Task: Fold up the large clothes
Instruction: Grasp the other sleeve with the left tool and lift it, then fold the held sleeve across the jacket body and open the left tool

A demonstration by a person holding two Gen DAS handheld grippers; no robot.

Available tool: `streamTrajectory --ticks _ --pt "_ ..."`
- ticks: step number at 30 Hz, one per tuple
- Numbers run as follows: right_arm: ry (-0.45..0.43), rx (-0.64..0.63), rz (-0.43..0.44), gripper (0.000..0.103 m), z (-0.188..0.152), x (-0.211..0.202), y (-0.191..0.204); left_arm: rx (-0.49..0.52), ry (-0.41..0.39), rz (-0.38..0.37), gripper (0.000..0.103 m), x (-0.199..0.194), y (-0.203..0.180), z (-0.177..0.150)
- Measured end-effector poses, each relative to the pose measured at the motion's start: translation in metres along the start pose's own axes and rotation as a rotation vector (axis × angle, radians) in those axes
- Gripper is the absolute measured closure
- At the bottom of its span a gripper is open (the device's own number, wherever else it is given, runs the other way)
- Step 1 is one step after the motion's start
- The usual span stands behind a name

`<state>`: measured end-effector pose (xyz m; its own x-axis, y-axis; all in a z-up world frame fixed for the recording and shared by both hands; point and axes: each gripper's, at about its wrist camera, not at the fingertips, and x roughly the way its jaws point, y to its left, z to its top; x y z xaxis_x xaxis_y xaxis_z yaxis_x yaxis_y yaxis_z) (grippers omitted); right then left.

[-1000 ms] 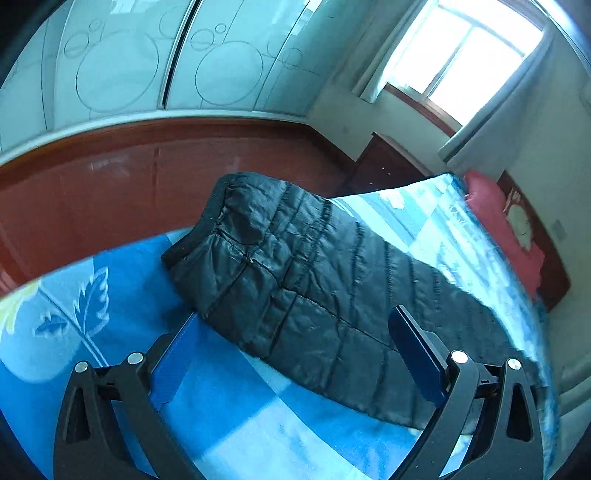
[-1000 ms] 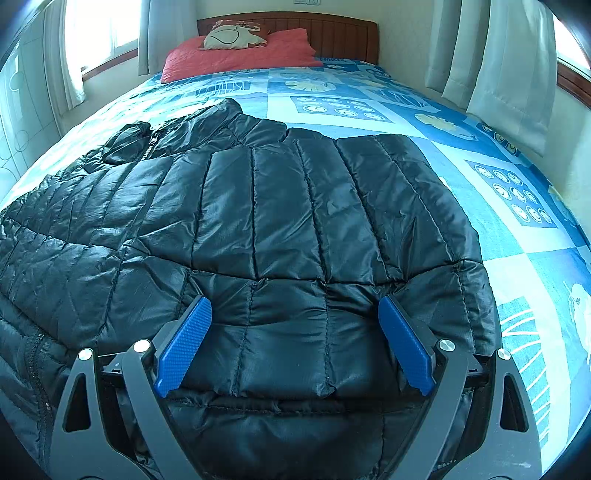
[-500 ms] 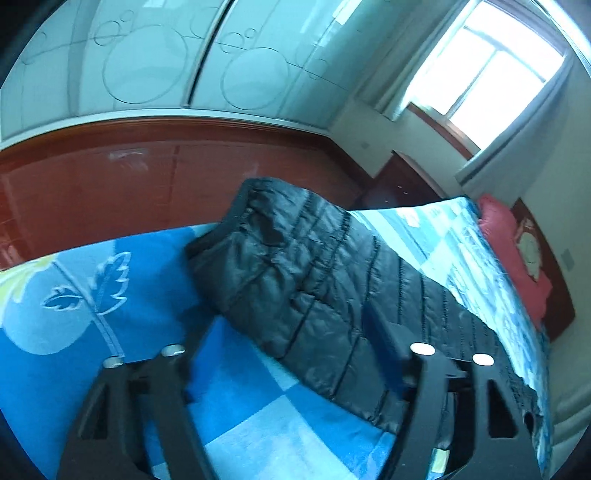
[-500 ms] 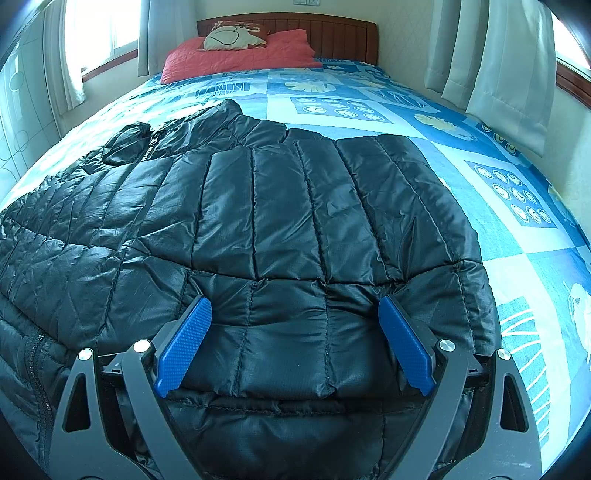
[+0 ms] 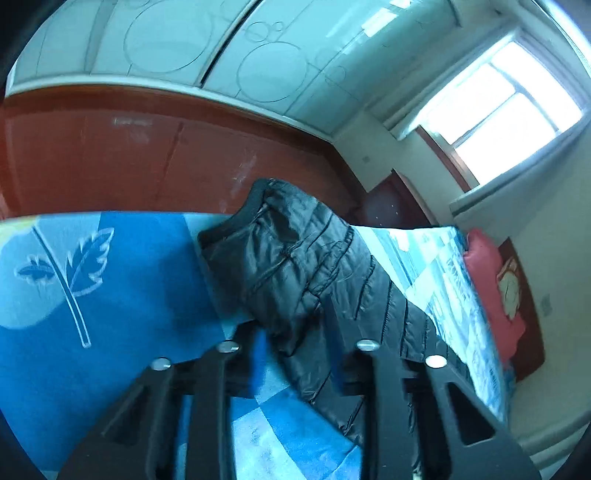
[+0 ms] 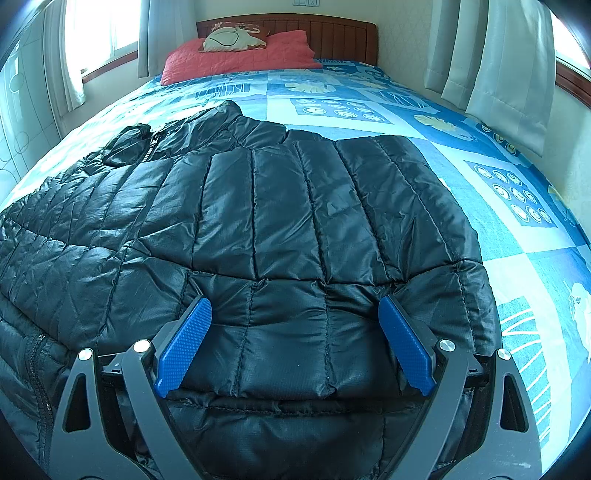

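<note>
A black quilted puffer jacket lies spread on the bed, collar toward the pillows. In the left wrist view one of its sleeves runs to the bed's edge, its cuff at the far end. My left gripper is closing, blurred, with the sleeve's fabric bunched between its fingers and pinched. My right gripper stands wide open over the jacket's lower part. Its blue pads rest on either side of a broad swell of fabric without squeezing it.
The bed has a blue patterned sheet, a red pillow and a wooden headboard. Curtains hang on the right. Past the left bed edge lie a red-brown floor, a wardrobe with circle-patterned doors and a dark nightstand.
The left gripper's jaws have drawn together from wide open onto the sleeve, and its view has rolled. The sleeve has bunched up. The right gripper has stayed put.
</note>
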<state>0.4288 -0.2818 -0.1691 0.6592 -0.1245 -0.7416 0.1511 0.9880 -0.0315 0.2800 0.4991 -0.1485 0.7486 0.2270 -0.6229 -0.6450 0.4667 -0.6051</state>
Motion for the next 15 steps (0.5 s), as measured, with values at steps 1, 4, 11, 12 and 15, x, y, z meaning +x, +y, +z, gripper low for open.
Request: streamTrajectory --ticks 1,4,11,12,15 --pt "0.0 0.0 0.0 0.012 0.0 0.0 0.0 0.005 -0.006 0.015 0.085 0.0 0.0 -0.001" --pt "-0.001 0.0 0.0 0.012 0.0 0.0 0.0 0.101 -0.06 0.072 0.093 -0.007 -0.015 -0.007" --pt "-0.002 0.001 0.001 0.012 0.0 0.0 -0.001 0.376 -0.189 0.057 0.096 -0.045 -0.095 -0.038" --pt "-0.002 0.001 0.001 0.012 0.0 0.0 -0.001 0.416 -0.195 0.036 0.096 -0.05 -0.112 -0.047" --pt "-0.002 0.001 0.001 0.012 -0.001 0.0 -0.001 0.527 -0.196 -0.019 0.096 -0.062 -0.16 -0.077"
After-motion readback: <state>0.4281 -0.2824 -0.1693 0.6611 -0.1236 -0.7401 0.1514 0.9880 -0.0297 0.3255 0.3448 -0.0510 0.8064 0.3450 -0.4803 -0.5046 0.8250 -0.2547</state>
